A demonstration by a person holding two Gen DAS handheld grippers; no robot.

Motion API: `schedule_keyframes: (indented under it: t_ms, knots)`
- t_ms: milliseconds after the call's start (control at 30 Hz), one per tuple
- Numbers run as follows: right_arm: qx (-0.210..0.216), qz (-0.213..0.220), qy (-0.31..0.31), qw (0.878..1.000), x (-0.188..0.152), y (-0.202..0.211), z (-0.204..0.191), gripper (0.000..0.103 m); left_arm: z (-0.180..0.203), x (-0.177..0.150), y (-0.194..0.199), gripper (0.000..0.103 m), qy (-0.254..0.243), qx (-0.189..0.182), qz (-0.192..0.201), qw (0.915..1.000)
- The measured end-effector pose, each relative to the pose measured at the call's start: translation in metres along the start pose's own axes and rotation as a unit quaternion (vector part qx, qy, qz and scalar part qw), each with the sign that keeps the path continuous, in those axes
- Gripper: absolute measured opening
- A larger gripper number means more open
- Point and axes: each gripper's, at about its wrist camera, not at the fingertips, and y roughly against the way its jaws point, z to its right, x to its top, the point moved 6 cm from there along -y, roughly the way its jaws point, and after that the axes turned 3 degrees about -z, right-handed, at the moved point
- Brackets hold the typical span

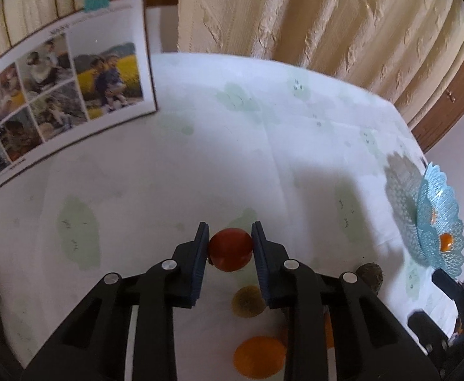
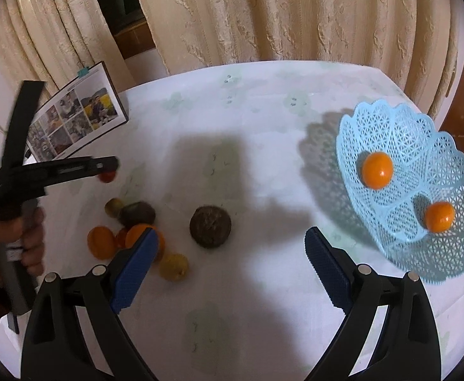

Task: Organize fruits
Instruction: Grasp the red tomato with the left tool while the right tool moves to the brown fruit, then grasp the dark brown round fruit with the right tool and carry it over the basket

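My left gripper is shut on a red tomato and holds it above the table; it also shows in the right wrist view. Below it lie an orange and a brownish kiwi-like fruit. My right gripper is open and empty above the table. A light blue lattice basket at the right holds two oranges. A pile of fruit lies at the left, with a yellow fruit and a rough brown round fruit apart.
A photo calendar stands at the table's far left, against cream curtains. The table wears a white cloth with pale green patches. The basket also shows at the right edge of the left wrist view.
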Motion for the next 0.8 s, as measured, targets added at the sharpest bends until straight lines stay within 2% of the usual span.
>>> schedule_keyframes:
  t_ms: [67,200,367,633,700,800]
  knots:
    - [-0.004,0.004,0.01,1.0,0.005,-0.004,-0.003,0.093,-0.003,0.001,0.009,0.028,0.002,0.0,0.007,1.0]
    - [-0.008,0.003,0.035,0.999,0.011,-0.016,-0.012,0.082,-0.008,0.001,0.022,0.028,0.008,-0.002,0.016,0.9998]
    - [-0.01,-0.025,0.048,0.998,0.011,-0.045,-0.016,0.065,-0.013,-0.002,0.038,0.028,0.01,-0.005,0.024,0.9996]
    - [0.0,-0.057,0.057,0.997,0.005,-0.071,-0.02,0.051,-0.017,-0.008,0.05,0.028,0.017,0.001,0.027,0.9995]
    - [0.009,-0.058,0.06,0.996,0.005,-0.07,-0.022,0.04,-0.017,-0.009,0.051,0.028,0.018,0.002,0.027,0.9995]
    - [0.013,-0.048,0.056,0.997,0.009,-0.06,-0.022,0.04,-0.015,-0.01,0.052,0.028,0.019,0.004,0.027,0.9994]
